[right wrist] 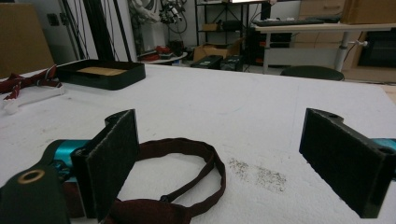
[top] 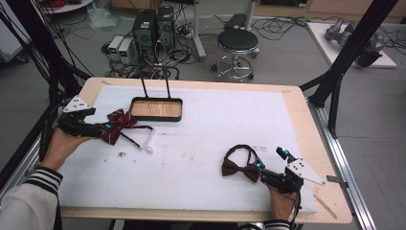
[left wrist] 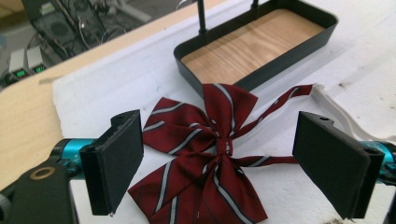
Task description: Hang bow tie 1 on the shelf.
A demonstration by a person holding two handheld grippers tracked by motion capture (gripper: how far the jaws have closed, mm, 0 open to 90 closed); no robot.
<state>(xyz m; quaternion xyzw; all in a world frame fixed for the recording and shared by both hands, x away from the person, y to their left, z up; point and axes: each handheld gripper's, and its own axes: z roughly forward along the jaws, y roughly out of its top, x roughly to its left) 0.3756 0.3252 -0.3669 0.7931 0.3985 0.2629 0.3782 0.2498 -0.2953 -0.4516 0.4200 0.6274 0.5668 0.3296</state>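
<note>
While both bow ties lie on the bench, each is approached by a spread gripper.
Striped bow tie [left wrist: 205, 163] is straddled by left gripper [left wrist: 219, 163] beside tray [left wrist: 299, 46]; plain bow tie [top: 239, 168] is flanked by right gripper [right wrist: 219, 163], allowing pinching.

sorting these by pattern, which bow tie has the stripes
The striped bow tie by the left tongs, near the black tray: dark red with pale stripes. The plain bow tie is solid maroon.
</note>
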